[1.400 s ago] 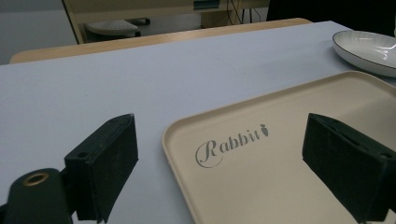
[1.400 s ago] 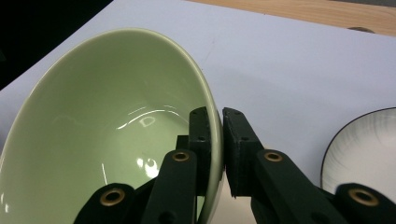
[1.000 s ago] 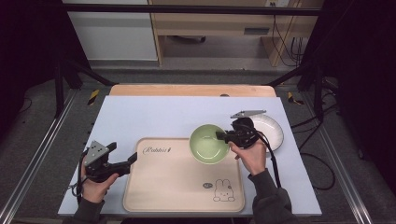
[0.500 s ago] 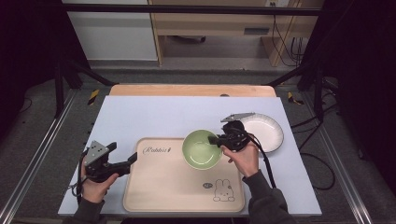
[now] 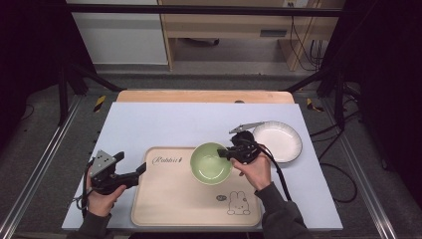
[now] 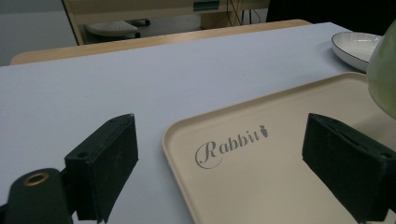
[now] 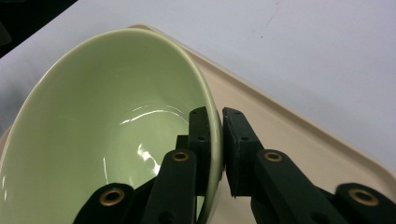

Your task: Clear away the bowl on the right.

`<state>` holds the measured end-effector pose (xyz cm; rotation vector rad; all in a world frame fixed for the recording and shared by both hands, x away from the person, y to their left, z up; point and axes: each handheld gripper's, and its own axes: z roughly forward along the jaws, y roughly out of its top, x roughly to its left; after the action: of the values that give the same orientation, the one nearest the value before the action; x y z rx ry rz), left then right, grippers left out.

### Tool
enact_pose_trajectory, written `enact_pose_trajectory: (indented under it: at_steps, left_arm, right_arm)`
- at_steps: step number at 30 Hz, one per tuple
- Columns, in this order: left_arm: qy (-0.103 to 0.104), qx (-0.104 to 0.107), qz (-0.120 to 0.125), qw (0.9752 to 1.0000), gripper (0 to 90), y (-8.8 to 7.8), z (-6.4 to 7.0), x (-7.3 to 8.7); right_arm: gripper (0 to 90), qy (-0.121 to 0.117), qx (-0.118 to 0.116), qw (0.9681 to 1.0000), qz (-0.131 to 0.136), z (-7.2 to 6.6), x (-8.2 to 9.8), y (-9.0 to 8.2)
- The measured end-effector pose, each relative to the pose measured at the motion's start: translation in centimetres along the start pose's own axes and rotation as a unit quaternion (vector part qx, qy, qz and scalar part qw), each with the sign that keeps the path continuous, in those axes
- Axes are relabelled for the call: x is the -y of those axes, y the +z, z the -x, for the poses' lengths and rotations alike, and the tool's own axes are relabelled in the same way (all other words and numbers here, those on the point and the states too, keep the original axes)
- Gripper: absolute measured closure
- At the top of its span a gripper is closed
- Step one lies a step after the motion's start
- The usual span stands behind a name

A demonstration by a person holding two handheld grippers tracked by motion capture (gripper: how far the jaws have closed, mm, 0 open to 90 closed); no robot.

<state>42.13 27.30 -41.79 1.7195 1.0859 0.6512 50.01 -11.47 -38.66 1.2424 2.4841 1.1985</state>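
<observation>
bowl (image 5: 211, 163) pinched at its 3 o'clock rim by right gripper (image 5: 225, 154), over tray (image 5: 164, 199): keep level, set down flat before releasing; left gripper (image 5: 140, 171) wide open, empty.

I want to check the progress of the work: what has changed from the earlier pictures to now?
The right gripper, still shut on the rim of the green bowl, has carried it away from the white plate toward the person and further over the beige tray. Nothing was taken hold of or let go. The left gripper, open at the tray's left edge, the tray and the plate stayed in place.
</observation>
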Motion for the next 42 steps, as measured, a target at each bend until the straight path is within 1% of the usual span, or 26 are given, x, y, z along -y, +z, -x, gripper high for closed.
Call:
enact_pose_trajectory:
  at_steps: [1, 5, 6, 11, 12, 13, 14, 17, 18, 21, 23, 24, 25, 27, 30, 31, 32, 36, 39, 41, 42]
  left_arm:
    - [0.0, 0.0, 0.0, 1.0, 10.3, 0.0, 0.0, 0.0]
    - [0.0, 0.0, 0.0, 1.0, 10.3, 0.0, 0.0, 0.0]
    - [0.0, 0.0, 0.0, 1.0, 10.3, 0.0, 0.0, 0.0]
    - [0.0, 0.0, 0.0, 1.0, 10.3, 0.0, 0.0, 0.0]
    - [0.0, 0.0, 0.0, 1.0, 10.3, 0.0, 0.0, 0.0]
    - [0.0, 0.0, 0.0, 1.0, 10.3, 0.0, 0.0, 0.0]
    - [0.0, 0.0, 0.0, 1.0, 10.3, 0.0, 0.0, 0.0]
    - [0.0, 0.0, 0.0, 1.0, 10.3, 0.0, 0.0, 0.0]
    - [0.0, 0.0, 0.0, 1.0, 10.3, 0.0, 0.0, 0.0]
    - [0.0, 0.0, 0.0, 1.0, 10.3, 0.0, 0.0, 0.0]
    - [0.0, 0.0, 0.0, 1.0, 10.3, 0.0, 0.0, 0.0]
    - [0.0, 0.0, 0.0, 1.0, 10.3, 0.0, 0.0, 0.0]
    - [0.0, 0.0, 0.0, 1.0, 10.3, 0.0, 0.0, 0.0]
    - [-0.001, 0.0, -0.001, 1.0, 10.4, 0.0, 0.0, 0.0]
    - [-0.001, 0.0, 0.0, 1.0, 10.4, 0.0, -0.1, 0.0]
    - [-0.001, 0.0, 0.0, 1.0, 10.4, 0.0, -0.1, 0.0]
    - [-0.001, 0.0, 0.001, 1.0, 10.4, 0.0, -0.1, 0.0]
    - [0.0, 0.0, 0.0, 1.0, 10.4, 0.0, 0.0, 0.0]
    - [-0.001, 0.001, -0.001, 1.0, 10.4, 0.0, 0.0, 0.0]
    - [-0.001, 0.0, -0.001, 1.0, 10.4, 0.0, 0.0, 0.1]
    - [-0.001, 0.0, -0.001, 1.0, 10.4, 0.0, 0.0, 0.1]
  right_arm:
    - [82.6, 0.002, 0.0, 1.0, -0.002, 0.0, 0.0, 0.1]
    - [82.6, -0.003, 0.0, 1.0, -0.009, -0.1, 0.1, 0.5]
    - [82.6, -0.005, -0.002, 0.9999, -0.01, -0.2, 0.2, 1.0]
    - [82.6, -0.004, -0.006, 0.9998, -0.02, -0.4, 0.4, 1.8]
    - [82.6, -0.007, -0.006, 0.9996, -0.028, -0.5, 0.5, 2.3]
    - [82.6, -0.007, -0.006, 0.9996, -0.028, -0.5, 0.5, 2.3]
    - [82.6, -0.01, -0.006, 0.9994, -0.034, -0.6, 0.6, 2.8]
    - [82.6, -0.01, -0.008, 0.9991, -0.04, -0.8, 0.7, 3.3]
    - [82.6, -0.011, -0.011, 0.9987, -0.048, -1.0, 0.9, 3.8]
    - [82.6, -0.016, -0.013, 0.9984, -0.053, -1.2, 1.1, 4.4]
    - [82.5, -0.01, -0.013, 0.998, -0.061, -1.4, 1.1, 4.7]
    - [82.6, -0.016, -0.015, 0.998, -0.059, -1.3, 1.2, 4.9]
    - [82.6, -0.016, -0.015, 0.998, -0.059, -1.3, 1.2, 4.9]
    - [82.5, -0.013, -0.018, 0.9972, -0.071, -1.6, 1.4, 5.3]
    - [82.5, -0.007, -0.02, 0.9965, -0.081, -1.8, 1.5, 5.8]
    - [82.5, -0.011, -0.023, 0.9965, -0.08, -1.6, 1.7, 5.9]
    - [82.5, -0.003, -0.03, 0.9963, -0.08, -1.5, 1.7, 6.0]
    - [82.5, -0.004, -0.034, 0.9962, -0.081, -1.3, 1.9, 6.2]
    - [82.7, -0.008, -0.03, 0.9967, -0.076, -1.3, 2.0, 6.3]
    - [82.9, -0.004, -0.021, 0.9965, -0.081, -1.2, 2.2, 6.4]
    - [82.9, -0.009, -0.021, 0.9966, -0.08, -1.0, 2.3, 6.4]
